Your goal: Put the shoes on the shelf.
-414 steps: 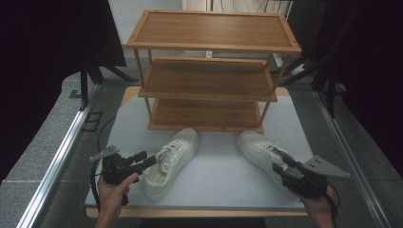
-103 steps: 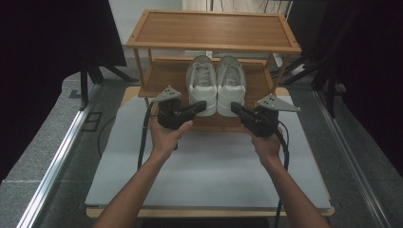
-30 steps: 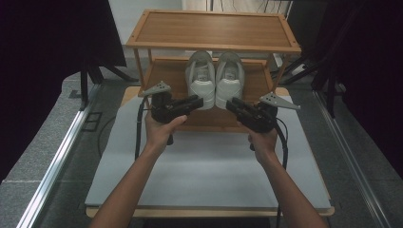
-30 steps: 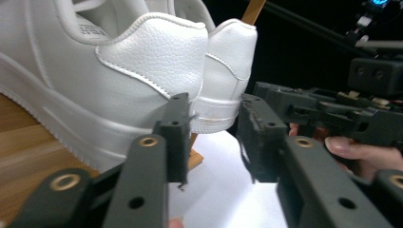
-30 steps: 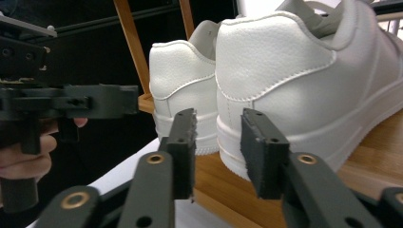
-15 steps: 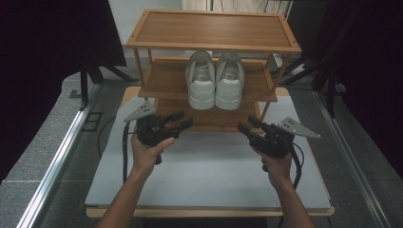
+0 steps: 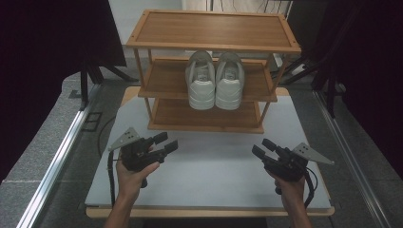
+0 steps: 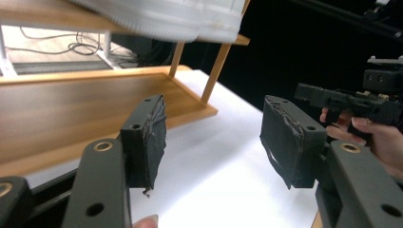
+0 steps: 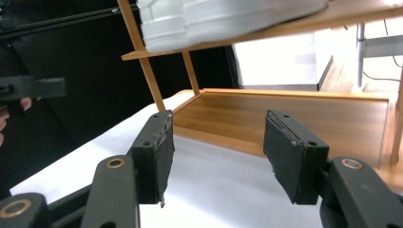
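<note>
Two white shoes stand side by side on the middle shelf of a wooden rack, heels toward me. Their soles run along the top of the left gripper view and the right gripper view. My left gripper hovers over the white table in front of the rack's left side. My right gripper hovers in front of its right side. Both point toward the rack and stand apart from the shoes. Both pairs of jaws have just been opening, with nothing between the left pads or the right pads.
The rack's bottom shelf lies just beyond both grippers, level with them. The white table ends at a wooden front edge near my wrists. A metal rail runs along the left, and dark curtains hang on both sides.
Both hands have drawn back from the middle shelf toward the table's near edge, sinking and spreading apart. Both pairs of jaws stand wider. The shoes stay on the shelf.
</note>
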